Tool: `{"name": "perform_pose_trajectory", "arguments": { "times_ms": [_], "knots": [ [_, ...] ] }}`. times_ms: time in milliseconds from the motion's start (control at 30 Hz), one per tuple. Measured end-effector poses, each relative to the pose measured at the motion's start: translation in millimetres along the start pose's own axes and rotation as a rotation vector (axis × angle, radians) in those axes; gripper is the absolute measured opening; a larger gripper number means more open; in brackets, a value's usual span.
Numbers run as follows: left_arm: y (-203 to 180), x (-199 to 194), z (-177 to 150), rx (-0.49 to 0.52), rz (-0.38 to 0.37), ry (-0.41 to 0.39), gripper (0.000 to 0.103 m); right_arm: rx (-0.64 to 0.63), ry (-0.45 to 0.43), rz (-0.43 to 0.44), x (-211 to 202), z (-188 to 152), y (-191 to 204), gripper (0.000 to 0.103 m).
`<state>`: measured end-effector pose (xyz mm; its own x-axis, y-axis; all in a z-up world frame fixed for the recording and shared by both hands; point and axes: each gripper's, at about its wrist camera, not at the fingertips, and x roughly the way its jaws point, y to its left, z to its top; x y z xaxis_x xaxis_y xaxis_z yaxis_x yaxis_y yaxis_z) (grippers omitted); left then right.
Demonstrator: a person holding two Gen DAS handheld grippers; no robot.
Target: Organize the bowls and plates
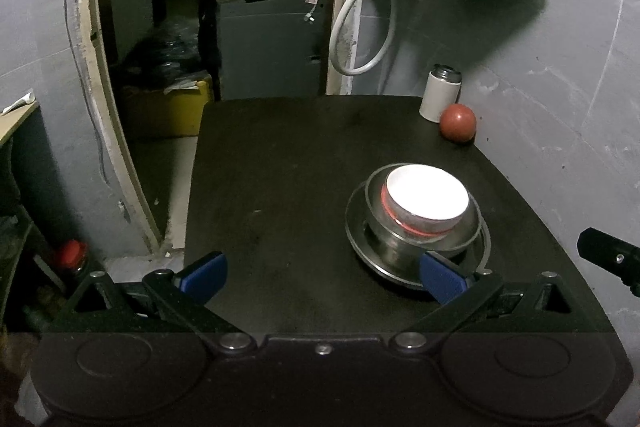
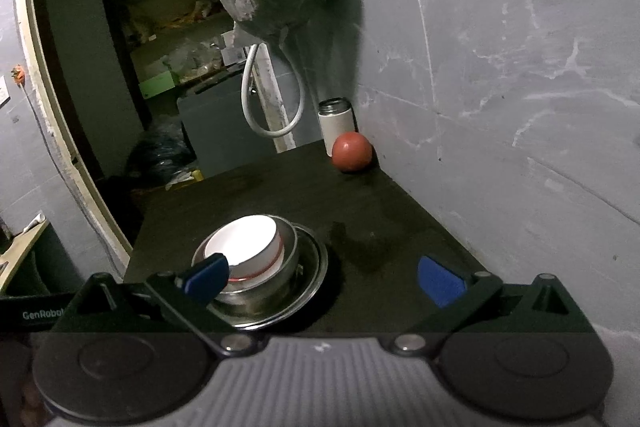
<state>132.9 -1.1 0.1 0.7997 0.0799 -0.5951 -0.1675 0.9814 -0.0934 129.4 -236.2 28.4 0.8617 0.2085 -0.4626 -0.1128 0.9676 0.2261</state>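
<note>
left wrist view: low over near edge of black table (image 1: 280, 167), facing wall and doorway. right wrist view: same height, further right. both share stacked dishes (image 1: 420, 215) (image 2: 260, 259) and red ball (image 1: 458, 123) (image 2: 352, 151).

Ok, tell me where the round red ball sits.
The round red ball sits at the black table's far right corner by the grey wall, beside the white cylindrical canister.

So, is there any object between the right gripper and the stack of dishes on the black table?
Nothing visible is. The right gripper is open, and the stack, a white bowl in a steel bowl on a steel plate, lies just ahead by its left finger. The red ball and white cylindrical container stand far back.
</note>
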Motion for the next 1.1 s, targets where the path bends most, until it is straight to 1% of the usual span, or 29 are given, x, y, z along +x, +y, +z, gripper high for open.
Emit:
{"name": "perform_pose_trajectory", "arguments": {
  "times_ms": [200, 767, 1100],
  "knots": [
    [2.2, -10.1, -13.7, -0.011, 0.016, 0.006, 0.102, -0.011, 0.009, 0.008, -10.1, -8.2, -2.0, 0.103],
    [6.9, -20.0, -43.8, -0.039, 0.020, 0.043, 0.102, -0.018, 0.044, 0.021, -26.8, -28.4, -9.2, 0.103],
    [7.2, -20.3, -64.4, -0.027, 0.025, 0.072, 0.102, -0.011, 0.100, 0.026, -28.3, -46.0, -17.0, 0.103]
  ]
}}
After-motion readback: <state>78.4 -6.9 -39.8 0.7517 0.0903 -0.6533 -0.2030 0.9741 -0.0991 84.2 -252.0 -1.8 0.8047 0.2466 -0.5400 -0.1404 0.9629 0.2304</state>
